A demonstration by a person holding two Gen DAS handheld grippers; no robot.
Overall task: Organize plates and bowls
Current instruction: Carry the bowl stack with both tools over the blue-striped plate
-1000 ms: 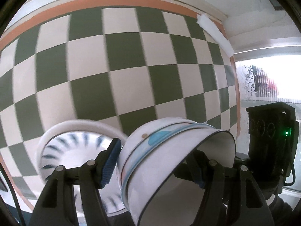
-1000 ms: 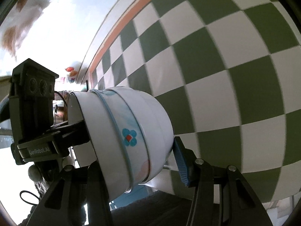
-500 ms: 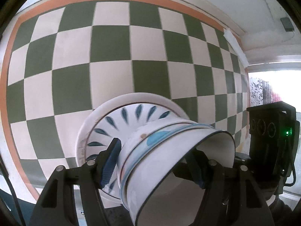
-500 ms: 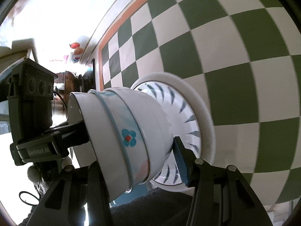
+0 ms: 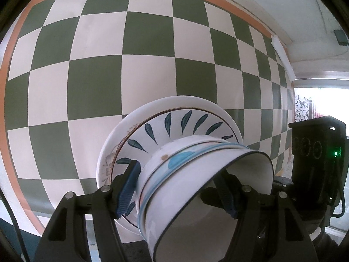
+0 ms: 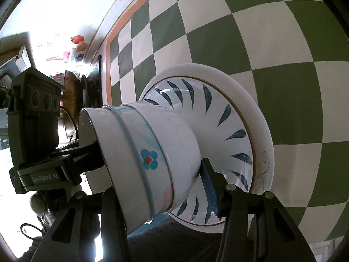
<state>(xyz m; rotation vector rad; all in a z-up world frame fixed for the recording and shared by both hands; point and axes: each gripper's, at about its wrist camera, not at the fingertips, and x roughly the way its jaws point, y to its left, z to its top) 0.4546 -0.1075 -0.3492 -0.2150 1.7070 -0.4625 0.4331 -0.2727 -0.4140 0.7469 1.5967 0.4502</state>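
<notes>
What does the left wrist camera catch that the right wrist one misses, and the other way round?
Only the left wrist view shows the inside of the bowls and a blue oval mark on their side. Only the right wrist view shows a blue flower on the bowls and a cluttered room corner at far left. Both show the stacked bowls held from both sides over patterned plates on a checkered cloth.
</notes>
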